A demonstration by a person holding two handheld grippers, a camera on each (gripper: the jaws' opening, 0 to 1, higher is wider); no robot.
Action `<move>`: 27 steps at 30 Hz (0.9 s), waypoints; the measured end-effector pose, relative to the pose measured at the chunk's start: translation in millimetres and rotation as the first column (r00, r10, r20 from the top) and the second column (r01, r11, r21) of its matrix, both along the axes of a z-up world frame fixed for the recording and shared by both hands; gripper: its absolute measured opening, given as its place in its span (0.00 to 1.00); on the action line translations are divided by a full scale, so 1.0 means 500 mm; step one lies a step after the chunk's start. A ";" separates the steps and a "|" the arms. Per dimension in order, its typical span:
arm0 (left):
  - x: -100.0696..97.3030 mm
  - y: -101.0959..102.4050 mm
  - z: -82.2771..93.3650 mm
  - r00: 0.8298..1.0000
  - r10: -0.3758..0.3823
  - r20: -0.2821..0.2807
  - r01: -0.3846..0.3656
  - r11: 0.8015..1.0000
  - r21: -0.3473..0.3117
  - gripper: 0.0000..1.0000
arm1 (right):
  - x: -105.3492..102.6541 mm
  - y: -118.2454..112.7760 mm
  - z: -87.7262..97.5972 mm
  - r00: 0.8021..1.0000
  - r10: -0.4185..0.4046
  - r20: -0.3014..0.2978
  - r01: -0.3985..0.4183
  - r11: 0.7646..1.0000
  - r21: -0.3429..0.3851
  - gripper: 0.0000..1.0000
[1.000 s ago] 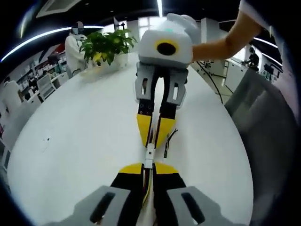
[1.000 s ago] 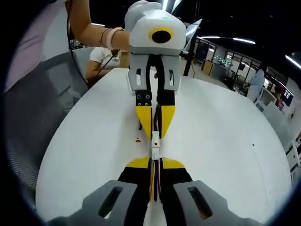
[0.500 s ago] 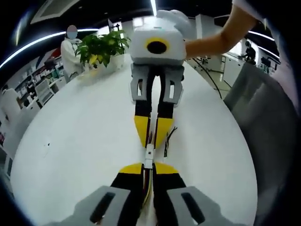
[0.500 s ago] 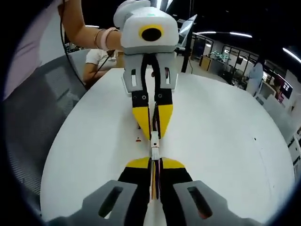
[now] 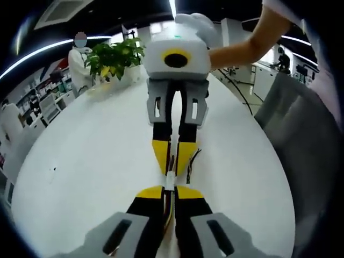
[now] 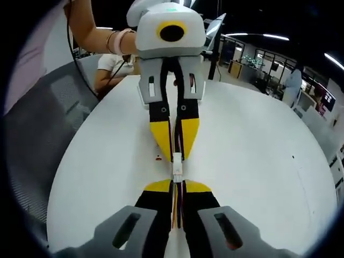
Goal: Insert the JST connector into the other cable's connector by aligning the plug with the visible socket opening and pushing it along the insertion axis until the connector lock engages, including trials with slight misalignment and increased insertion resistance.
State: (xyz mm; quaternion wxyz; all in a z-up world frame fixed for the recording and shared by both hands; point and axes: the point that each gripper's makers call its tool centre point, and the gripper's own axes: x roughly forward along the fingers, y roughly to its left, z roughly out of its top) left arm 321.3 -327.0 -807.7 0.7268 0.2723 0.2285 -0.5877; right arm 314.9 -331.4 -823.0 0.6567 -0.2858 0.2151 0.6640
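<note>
Two grippers face each other tip to tip over a white round table. My left gripper is shut on the left cable's wires, just behind its small white connector. My right gripper comes down from the top, shut on the other cable, whose dark wires hang beside its yellow fingers. In the right gripper view, my right gripper holds coloured wires and the left gripper meets it. The white connector pair bridges the short gap, in line. Whether the lock is engaged cannot be told.
A potted plant stands at the table's far edge. A grey mesh chair is beside the table, also seen as the chair. A small red-and-white piece lies on the table. People stand and sit in the background.
The two grippers have closed in on each other along their common line. The visible stretch of white connector between the yellow tips has become shorter.
</note>
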 end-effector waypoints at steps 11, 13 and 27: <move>0.008 0.003 0.014 0.999 0.039 -0.002 -0.039 0.998 -0.056 0.00 | 0.010 0.000 0.014 1.000 -0.028 -0.007 0.028 0.999 0.037 0.01; 0.010 0.003 0.016 0.999 0.037 0.008 -0.037 0.998 -0.057 0.00 | 0.011 0.001 0.016 1.000 -0.029 -0.007 0.029 0.999 0.043 0.01; 0.015 -0.002 0.014 0.999 0.025 0.029 -0.023 0.998 -0.056 0.00 | 0.015 -0.005 0.023 1.000 -0.030 -0.004 0.031 0.998 0.054 0.01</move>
